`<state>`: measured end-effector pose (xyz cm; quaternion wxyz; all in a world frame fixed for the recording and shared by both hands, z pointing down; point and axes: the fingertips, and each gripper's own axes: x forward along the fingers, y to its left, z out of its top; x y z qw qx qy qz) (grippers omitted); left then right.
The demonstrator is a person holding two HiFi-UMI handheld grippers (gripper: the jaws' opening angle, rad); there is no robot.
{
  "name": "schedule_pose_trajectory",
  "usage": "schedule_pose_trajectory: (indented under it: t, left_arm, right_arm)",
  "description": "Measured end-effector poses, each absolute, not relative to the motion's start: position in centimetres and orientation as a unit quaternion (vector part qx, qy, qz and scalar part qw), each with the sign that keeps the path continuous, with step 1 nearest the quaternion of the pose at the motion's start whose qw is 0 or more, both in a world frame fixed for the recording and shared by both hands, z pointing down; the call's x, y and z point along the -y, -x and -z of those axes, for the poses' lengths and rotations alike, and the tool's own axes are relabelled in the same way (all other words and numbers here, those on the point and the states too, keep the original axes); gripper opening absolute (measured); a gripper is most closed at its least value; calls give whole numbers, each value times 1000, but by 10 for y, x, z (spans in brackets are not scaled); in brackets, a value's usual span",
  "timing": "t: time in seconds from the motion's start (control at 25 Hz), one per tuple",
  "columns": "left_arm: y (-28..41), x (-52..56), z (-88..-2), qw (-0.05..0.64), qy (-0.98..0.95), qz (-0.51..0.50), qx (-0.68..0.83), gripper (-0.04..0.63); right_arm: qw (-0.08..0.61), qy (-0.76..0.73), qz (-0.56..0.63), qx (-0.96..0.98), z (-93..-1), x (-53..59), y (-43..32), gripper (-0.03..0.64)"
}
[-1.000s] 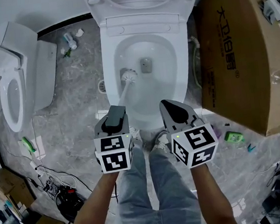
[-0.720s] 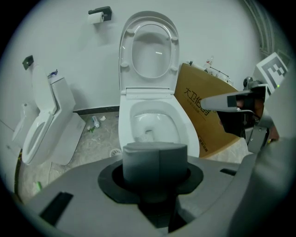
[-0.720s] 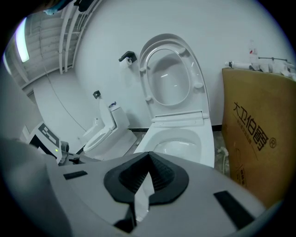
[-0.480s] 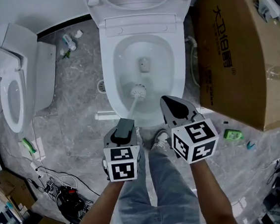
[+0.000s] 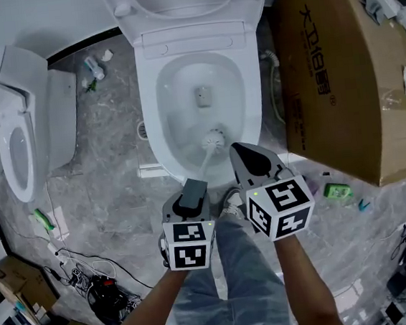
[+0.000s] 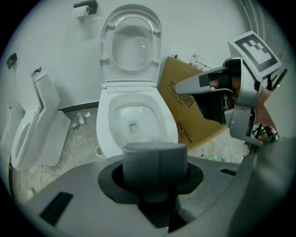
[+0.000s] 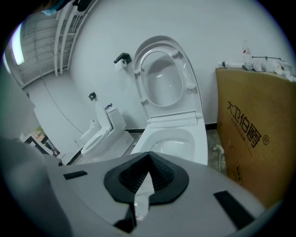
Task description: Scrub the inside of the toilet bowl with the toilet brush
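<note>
Left tongs (image 5: 192, 189) and right tongs (image 5: 250, 153) hover side by side over the front rim of a white ceramic toilet bowl (image 5: 157, 120), its seat and lid raised, with a large brown cardboard box (image 5: 338, 72) just beside it on the right. The left tongs clamp the grey handle of a white toilet brush (image 5: 215, 139), whose bristle head sits inside the bowl near its front wall. The right tongs are closed on nothing.

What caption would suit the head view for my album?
Left gripper holds the toilet brush in the white toilet bowl; right gripper hovers shut alongside.
</note>
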<state>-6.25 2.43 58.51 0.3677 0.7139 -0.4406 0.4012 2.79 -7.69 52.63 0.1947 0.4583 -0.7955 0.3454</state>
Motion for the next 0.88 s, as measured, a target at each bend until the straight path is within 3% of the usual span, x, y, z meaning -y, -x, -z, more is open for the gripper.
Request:
schedule_pose_trajectory:
  t: [0.88]
  left_arm:
    - [17,56,-598,321,-766,-368,419,158]
  right_arm:
    - [201,-484,-343,779,-528,77,-48,-3]
